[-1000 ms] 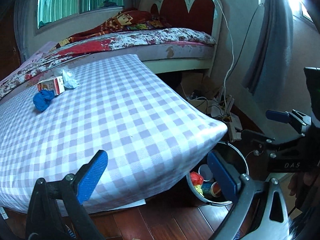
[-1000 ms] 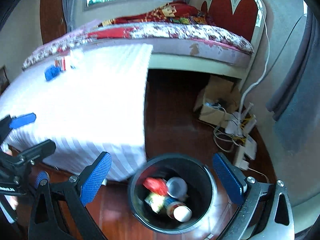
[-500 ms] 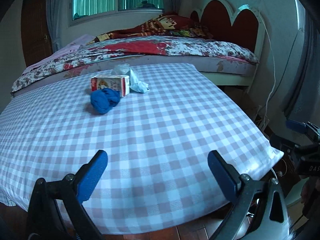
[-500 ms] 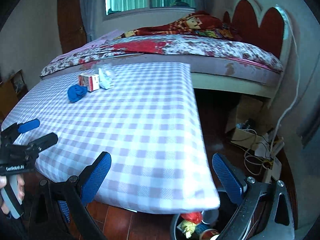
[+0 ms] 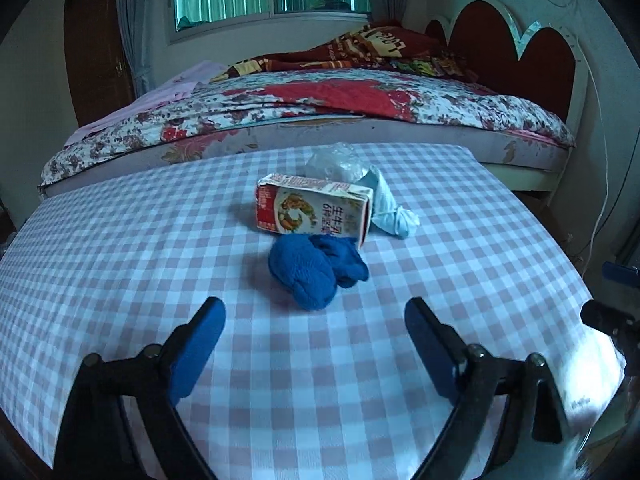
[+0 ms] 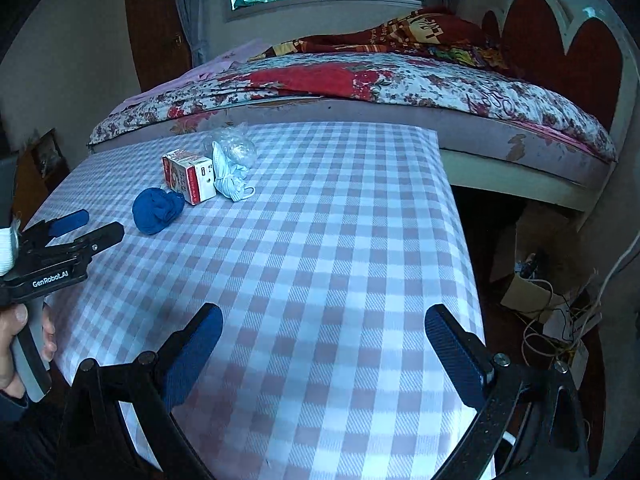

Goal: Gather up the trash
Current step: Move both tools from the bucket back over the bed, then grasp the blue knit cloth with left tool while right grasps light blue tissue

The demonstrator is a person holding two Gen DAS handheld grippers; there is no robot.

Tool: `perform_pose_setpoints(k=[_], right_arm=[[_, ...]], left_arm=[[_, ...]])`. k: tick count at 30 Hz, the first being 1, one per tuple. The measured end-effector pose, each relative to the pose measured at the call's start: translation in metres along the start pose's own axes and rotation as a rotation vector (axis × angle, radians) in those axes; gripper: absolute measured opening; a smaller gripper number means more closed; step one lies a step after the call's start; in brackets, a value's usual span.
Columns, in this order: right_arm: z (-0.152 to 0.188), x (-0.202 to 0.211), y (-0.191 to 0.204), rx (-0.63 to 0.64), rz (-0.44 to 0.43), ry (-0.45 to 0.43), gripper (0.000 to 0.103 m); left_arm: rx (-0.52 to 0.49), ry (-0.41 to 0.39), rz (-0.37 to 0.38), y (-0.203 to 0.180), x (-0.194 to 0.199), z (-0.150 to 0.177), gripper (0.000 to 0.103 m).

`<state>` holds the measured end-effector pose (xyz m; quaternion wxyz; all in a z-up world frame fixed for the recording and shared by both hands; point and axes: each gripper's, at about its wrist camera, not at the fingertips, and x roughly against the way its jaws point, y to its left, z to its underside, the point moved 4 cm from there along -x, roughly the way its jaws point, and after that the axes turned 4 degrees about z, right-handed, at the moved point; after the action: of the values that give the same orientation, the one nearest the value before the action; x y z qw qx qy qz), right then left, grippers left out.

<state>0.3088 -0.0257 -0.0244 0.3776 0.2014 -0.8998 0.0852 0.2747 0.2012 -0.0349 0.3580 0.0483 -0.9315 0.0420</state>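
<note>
On the checked tablecloth [image 5: 460,272] lie a crumpled blue wad [image 5: 312,272], a red and white milk carton [image 5: 312,210] on its side, a knotted pale blue face mask [image 5: 390,210] and a clear plastic bag [image 5: 336,162]. My left gripper [image 5: 316,322] is open and empty, just short of the blue wad. In the right wrist view the same pile shows at the far left: blue wad [image 6: 156,209], carton [image 6: 188,178], mask [image 6: 230,182]. My right gripper [image 6: 324,328] is open and empty over the table's near part. The left gripper [image 6: 72,228] shows there too.
A bed [image 5: 360,108] with a floral cover stands behind the table. To the right, the floor holds a cardboard box [image 6: 528,284] and tangled cables [image 6: 560,328]. The table's right edge [image 6: 460,220] drops to dark floor.
Both grippers have swung from the trash bin on the floor up over the table. The left one has closed in on the blue wad. The bin is out of view now.
</note>
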Motion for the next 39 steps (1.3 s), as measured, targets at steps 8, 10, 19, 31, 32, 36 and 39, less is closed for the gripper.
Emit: perform_pose_setpoints(k=[8,10,19,31,32,36,39], right_arm=[[-0.048,-0.064,0.039,0.110,-0.052,0.044,0.088],[-0.055,-0.080,0.049,0.141,-0.065,0.057,0.080],[-0.086,-0.125,0.091,0.196,-0.133,0.083,0.069],[-0.087,-0.129,0.135,0.193,-0.242,0.100,0.024],[-0.085,-0.125,0.140,0.187,-0.261,0.103,0.024],[-0.073,-0.102,0.147,0.177,-0.265,0.074,0.024],[-0.061,-0.088,0.141,0.135,-0.280,0.068,0.024]], left_arm=[[-0.056,0.070,-0.003,-0.001,-0.048,-0.011,0.080],[-0.058,0.092,0.013,0.000,-0.055,-0.011,0.067],[-0.016,0.076,0.046,0.029,-0.055,-0.011,0.042],[0.021,0.044,0.033,0.054,-0.034,-0.003,0.042],[0.022,0.041,0.030,0.054,-0.030,-0.001,0.042],[0.043,0.020,0.011,0.059,-0.011,0.009,0.042],[0.070,0.025,0.020,0.061,-0.002,0.017,0.042]])
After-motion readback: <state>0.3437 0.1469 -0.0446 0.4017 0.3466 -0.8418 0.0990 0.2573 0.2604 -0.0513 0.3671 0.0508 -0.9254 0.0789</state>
